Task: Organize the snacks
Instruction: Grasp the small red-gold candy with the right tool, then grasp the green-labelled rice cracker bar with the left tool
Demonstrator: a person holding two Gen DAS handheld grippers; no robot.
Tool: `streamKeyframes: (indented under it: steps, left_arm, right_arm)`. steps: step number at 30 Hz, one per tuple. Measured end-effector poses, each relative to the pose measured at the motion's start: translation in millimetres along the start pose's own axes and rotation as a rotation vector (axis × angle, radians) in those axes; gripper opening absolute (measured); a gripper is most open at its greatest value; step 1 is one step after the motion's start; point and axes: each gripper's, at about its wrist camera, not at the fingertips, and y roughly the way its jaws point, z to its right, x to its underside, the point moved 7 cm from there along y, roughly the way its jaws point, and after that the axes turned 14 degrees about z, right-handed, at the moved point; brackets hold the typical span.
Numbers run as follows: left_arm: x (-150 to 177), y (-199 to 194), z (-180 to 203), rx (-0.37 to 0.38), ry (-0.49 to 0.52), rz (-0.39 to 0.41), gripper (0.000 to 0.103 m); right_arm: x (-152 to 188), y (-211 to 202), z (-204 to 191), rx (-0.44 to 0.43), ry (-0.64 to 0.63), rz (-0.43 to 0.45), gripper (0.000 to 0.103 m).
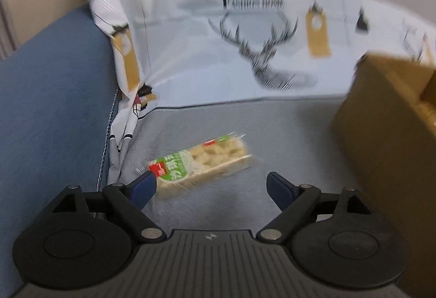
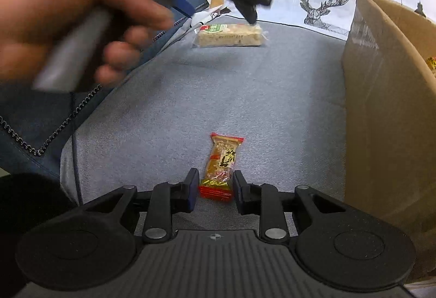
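Note:
A pale rice-cake bar with a green and red label point(image 1: 201, 163) lies on the grey cushion point(image 1: 245, 129), just ahead of my left gripper point(image 1: 211, 184), which is open wide with its left finger by the bar's near end. The same bar shows in the right wrist view point(image 2: 230, 35), under the left gripper's tip. My right gripper point(image 2: 214, 189) is partly closed around the near end of an orange peanut-bar packet with red ends point(image 2: 222, 164); the pads point(image 2: 193, 190) stand beside the wrapper and contact is unclear.
An open cardboard box point(image 2: 381, 107) stands at the right, with a snack packet point(image 2: 430, 63) inside; it also shows in the left wrist view point(image 1: 381, 134). A deer-print cloth point(image 1: 245, 39) covers the backrest. A blue cushion point(image 1: 54, 107) lies at the left.

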Motion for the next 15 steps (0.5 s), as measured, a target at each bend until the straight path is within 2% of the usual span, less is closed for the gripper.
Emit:
streamKeyframes:
  steps: [2,5,11,13,15]
  left_arm:
    - [5.1,21.6,-2.8,0.000,0.038,-0.051,0.093]
    - [5.1,40.4,-8.1,-0.025,0.106,-0.048,0.100]
    - [5.8,58.4,-13.1,0.022,0.083,-0.066,0.100]
    - [3.1,55.9,-10.4,0.035,0.077,-0.058,0.096]
    - [2.1,49.4,-8.7,0.038,0.090,-0.050,0.075]
  right_arm:
    - [-0.2,0.7,0.9,-0.004,0.006,-0.007,0.028]
    - [-1.0,2.0,2.3,-0.009,0.011,-0.014,0.028]
    - [-2.0,3.9,4.0,-0.012,0.013,-0.018,0.028]
    - [-2.4,5.0,4.0,-0.012,0.011,-0.018,0.028]
    - [-2.1,6.1,3.6,-0.011,0.007,-0.017,0.028]
